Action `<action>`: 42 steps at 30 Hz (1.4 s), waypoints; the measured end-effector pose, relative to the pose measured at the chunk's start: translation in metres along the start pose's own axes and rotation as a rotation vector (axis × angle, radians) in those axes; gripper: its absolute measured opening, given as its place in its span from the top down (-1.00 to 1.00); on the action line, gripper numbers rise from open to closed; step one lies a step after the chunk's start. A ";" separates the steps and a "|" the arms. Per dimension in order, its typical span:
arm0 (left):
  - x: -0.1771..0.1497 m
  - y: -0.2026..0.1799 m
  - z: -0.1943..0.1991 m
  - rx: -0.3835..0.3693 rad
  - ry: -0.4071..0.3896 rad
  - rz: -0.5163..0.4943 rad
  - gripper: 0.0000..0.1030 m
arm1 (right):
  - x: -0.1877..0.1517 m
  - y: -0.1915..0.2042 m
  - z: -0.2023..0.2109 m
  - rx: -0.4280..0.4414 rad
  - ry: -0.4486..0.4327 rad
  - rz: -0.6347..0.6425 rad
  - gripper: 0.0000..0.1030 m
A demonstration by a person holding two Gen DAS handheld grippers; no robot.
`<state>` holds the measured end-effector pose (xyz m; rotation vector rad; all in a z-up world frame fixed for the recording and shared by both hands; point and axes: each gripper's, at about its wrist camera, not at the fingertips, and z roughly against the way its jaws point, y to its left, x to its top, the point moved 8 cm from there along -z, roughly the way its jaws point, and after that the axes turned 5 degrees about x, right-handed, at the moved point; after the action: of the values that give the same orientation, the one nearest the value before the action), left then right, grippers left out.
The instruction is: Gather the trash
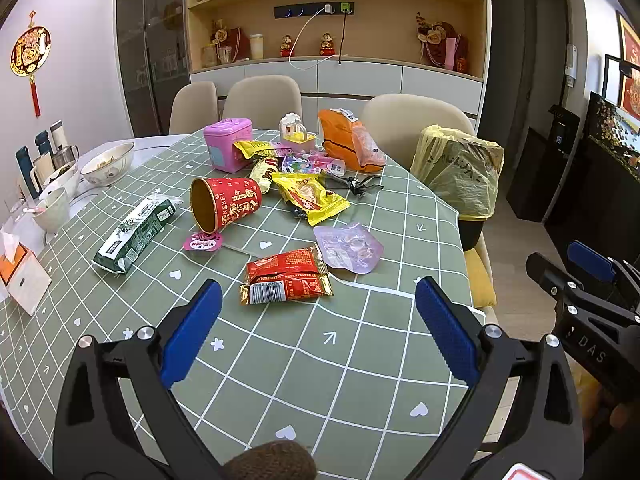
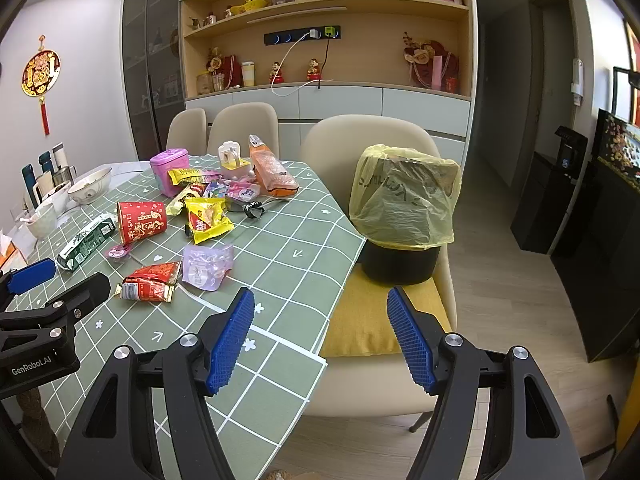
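Trash lies scattered mid-surface, the red wrapper (image 1: 286, 276) nearest the near edge, with left claw (image 1: 318, 334) and right claw (image 2: 320, 336) both wide open and empty, so the first pick seemingly awaits: close on that wrapper, then carry it to the yellow-bagged bin (image 2: 404, 216) on the chair.

Table (image 1: 304, 376) under green checked cloth; far left corner bare white. Near centre: red-gold snack packet (image 1: 286, 278), lilac pouch (image 1: 347, 248) just right of it. Left: green-white carton (image 1: 136, 234) lying flat, red paper cup (image 1: 224, 206) on its side, pink lid (image 1: 202, 242) beside cup mouth. Far: yellow wrapper (image 1: 310, 196), pink tin (image 1: 229, 144), orange bag (image 1: 348, 140), more wrappers heaped between. Far left edge: white bowls (image 1: 108, 164), tissue box (image 1: 22, 276)
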<state>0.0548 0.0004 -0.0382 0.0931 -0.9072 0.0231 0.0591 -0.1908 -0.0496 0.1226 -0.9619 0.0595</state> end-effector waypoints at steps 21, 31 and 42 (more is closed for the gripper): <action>-0.001 0.000 0.000 0.001 -0.001 0.000 -0.80 | 0.000 -0.001 0.001 -0.001 0.000 0.000 -0.27; -0.001 0.000 0.000 0.001 -0.002 -0.001 -0.80 | 0.001 -0.001 0.001 -0.002 0.001 0.000 -0.27; -0.001 0.000 -0.003 -0.001 0.004 -0.007 -0.80 | 0.002 -0.007 0.001 -0.005 0.000 -0.011 -0.27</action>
<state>0.0560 0.0004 -0.0410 0.0958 -0.9031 0.0164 0.0599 -0.1980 -0.0479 0.1229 -0.9610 0.0468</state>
